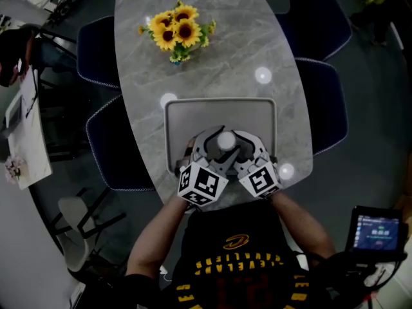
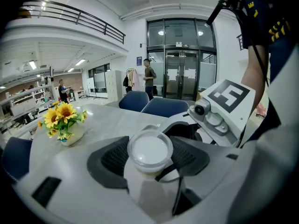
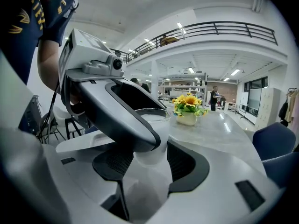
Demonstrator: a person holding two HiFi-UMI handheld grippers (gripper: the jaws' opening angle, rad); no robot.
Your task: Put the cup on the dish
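A small white translucent cup [image 1: 226,140] is held over the near half of the grey rectangular dish [image 1: 219,108] on the marble table. My left gripper [image 1: 212,139] and right gripper [image 1: 241,141] meet on it from either side. In the left gripper view the cup [image 2: 149,149] sits between the dark pads [image 2: 112,157], with the right gripper's marker cube [image 2: 229,97] just beyond. In the right gripper view the cup [image 3: 154,125] is pinched between the pads, and the left gripper's finger [image 3: 126,111] crosses in front. I cannot tell whether the cup rests on the dish.
A vase of sunflowers [image 1: 175,34] stands at the table's far end. Blue chairs [image 1: 96,50] line both sides. A small screen [image 1: 376,230] sits at the lower right. The table's near edge [image 1: 290,179] runs just behind the grippers. People stand far off in the hall.
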